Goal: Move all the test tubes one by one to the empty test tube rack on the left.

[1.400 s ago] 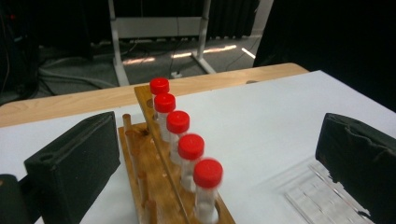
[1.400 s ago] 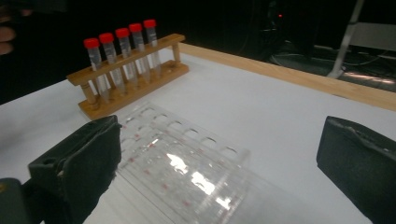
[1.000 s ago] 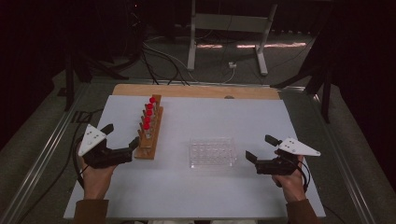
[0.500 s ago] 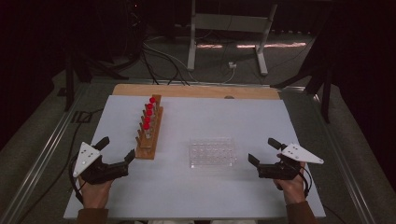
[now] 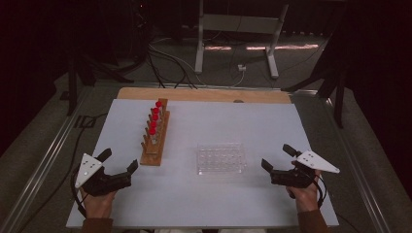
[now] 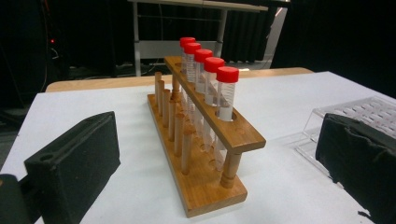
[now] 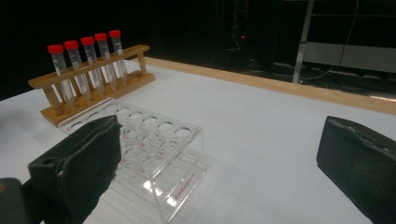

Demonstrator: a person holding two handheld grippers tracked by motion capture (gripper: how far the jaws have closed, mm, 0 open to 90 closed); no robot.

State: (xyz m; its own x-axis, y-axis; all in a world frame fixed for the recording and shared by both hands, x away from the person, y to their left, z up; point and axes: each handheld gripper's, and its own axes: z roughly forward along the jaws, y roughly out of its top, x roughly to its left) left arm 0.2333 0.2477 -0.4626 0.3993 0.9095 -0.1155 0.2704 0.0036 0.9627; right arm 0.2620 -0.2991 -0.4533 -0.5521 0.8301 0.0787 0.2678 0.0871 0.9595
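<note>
Open tabletop [image 5: 272, 126] right of and behind the clear plastic rack [image 5: 221, 158]. Narrow passage between that and the wooden test-tube rack [image 5: 155, 141], with five red-capped tubes [image 5: 154, 119] standing tall in the way.

Wooden rack [image 5: 154, 141] upright on table, five red-capped tubes [image 6: 227, 93] standing in row; clear plastic rack [image 5: 221, 158] empty, just right.

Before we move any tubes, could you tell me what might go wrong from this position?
The red-capped tubes stand close together in the wooden rack, so the open left gripper could knock a neighbouring tube when reaching for one. The narrow rack might tip if a tube is pulled sideways. The clear plastic rack looks light; the open right gripper could nudge it.
</note>
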